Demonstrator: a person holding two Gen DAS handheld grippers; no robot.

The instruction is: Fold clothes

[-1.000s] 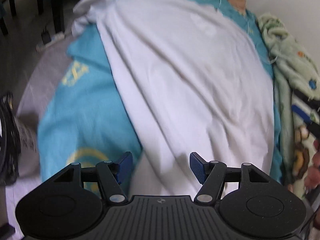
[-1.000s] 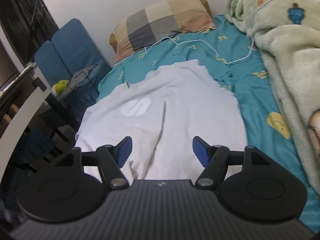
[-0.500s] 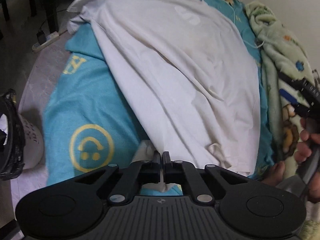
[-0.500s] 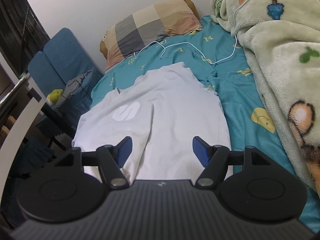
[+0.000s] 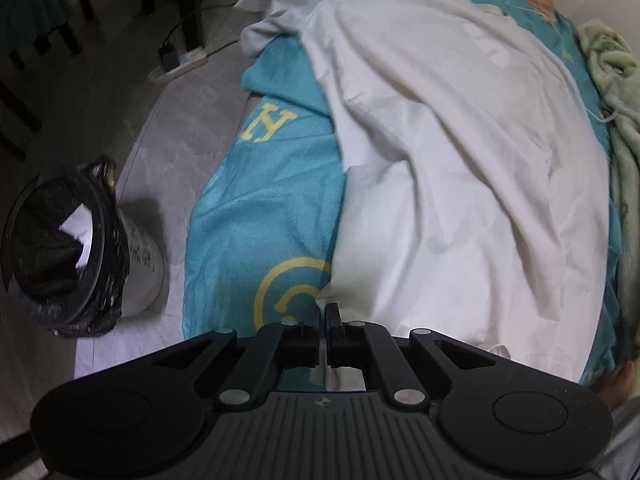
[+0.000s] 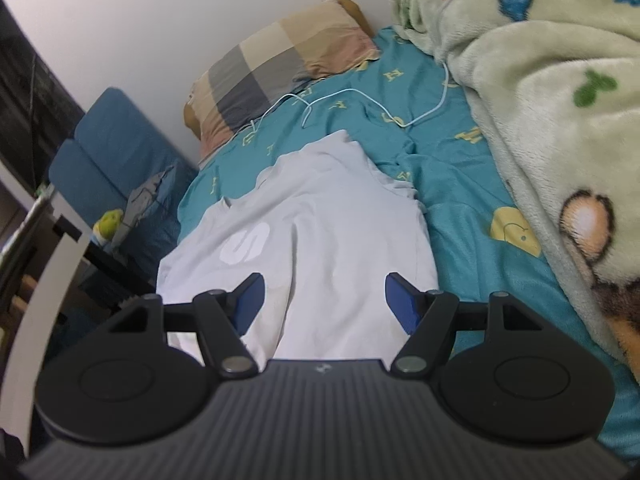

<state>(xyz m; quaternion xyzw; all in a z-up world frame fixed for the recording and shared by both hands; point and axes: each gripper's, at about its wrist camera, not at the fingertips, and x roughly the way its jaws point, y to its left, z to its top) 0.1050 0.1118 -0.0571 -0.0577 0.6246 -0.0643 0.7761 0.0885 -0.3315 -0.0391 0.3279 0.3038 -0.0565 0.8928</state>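
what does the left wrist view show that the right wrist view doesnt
Left wrist only: a lined bin and a power strip on the floor, and the left claw shut on the shirt's edge. Right wrist only: a checked pillow, a white cable, a blue chair, and the open right claw. Both: the white shirt on the teal sheet, beside the green blanket.

A white T-shirt [image 6: 320, 240] lies on the bed's teal sheet [image 6: 452, 160], checked pillow [image 6: 280, 60] at 12 o'clock, fleece blanket [image 6: 560, 120] at 3 o'clock.
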